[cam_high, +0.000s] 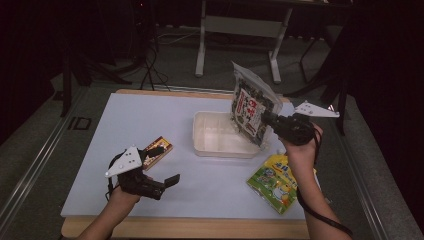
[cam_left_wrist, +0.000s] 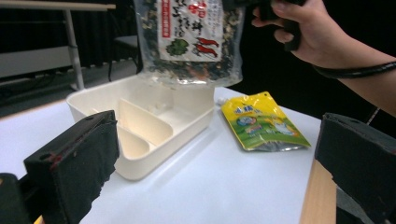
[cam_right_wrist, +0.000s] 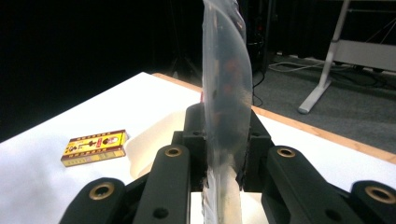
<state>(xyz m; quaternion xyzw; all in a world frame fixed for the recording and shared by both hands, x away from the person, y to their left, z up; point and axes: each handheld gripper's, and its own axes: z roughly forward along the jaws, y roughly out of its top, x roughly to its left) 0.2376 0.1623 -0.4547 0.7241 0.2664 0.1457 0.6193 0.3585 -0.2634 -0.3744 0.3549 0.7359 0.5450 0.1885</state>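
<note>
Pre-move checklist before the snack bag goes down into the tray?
1. Right tool clamped on clear printed snack bag: ok.
2. Bag above white divided plastic tray: ok.
3. Tray compartments free of items: ok, as far as the left gripper view shows.
4. Left tool open, holding nothing: ok.
5. Yellow-green pouch and small yellow box clear of tray: ok.

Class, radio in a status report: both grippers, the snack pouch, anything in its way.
Right gripper shut on seaweed snack pouch, held above white divided tray. Left gripper open, empty, beside small box. Nothing in the way.
</note>
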